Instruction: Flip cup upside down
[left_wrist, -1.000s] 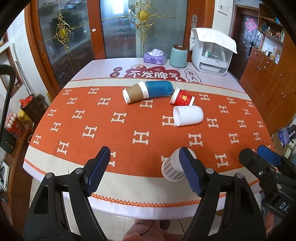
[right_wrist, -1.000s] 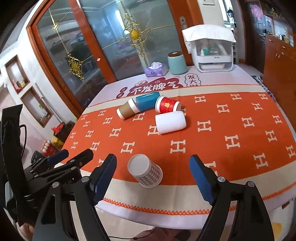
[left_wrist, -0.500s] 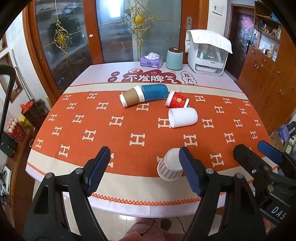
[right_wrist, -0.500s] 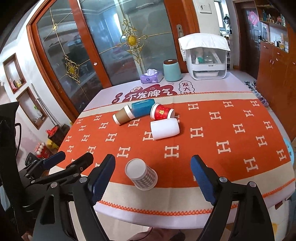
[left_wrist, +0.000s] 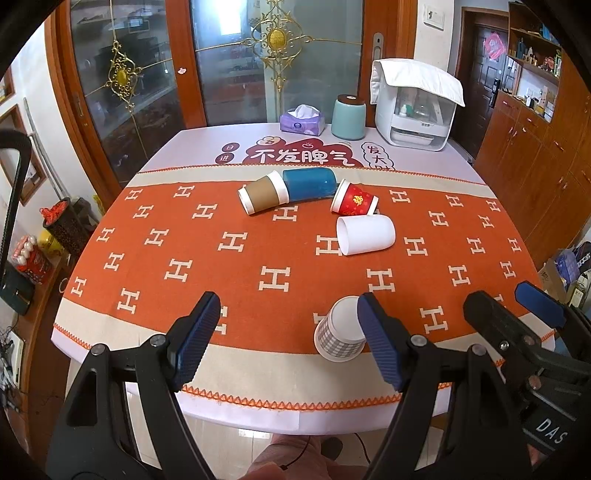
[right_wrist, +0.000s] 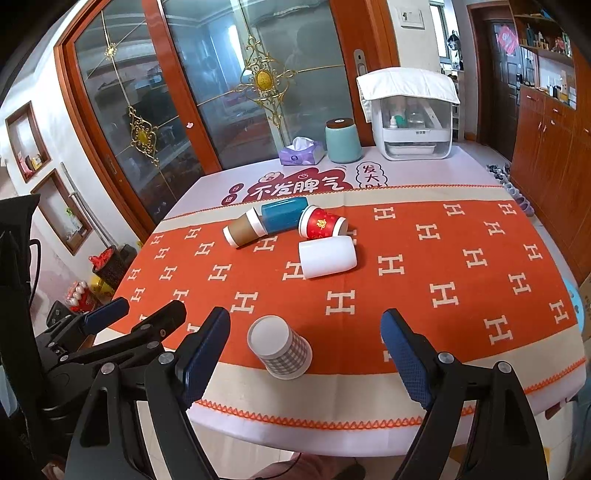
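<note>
Left wrist view: the left gripper (left_wrist: 288, 339) hangs with jaws wide apart, holding nothing. The checked paper cup (left_wrist: 340, 334) stands inverted near the tablecloth's (left_wrist: 184, 258) front edge. Beyond lie four cups on their sides.

Right wrist view: the right gripper (right_wrist: 306, 354) gapes empty around the checked paper cup (right_wrist: 280, 347).
</note>
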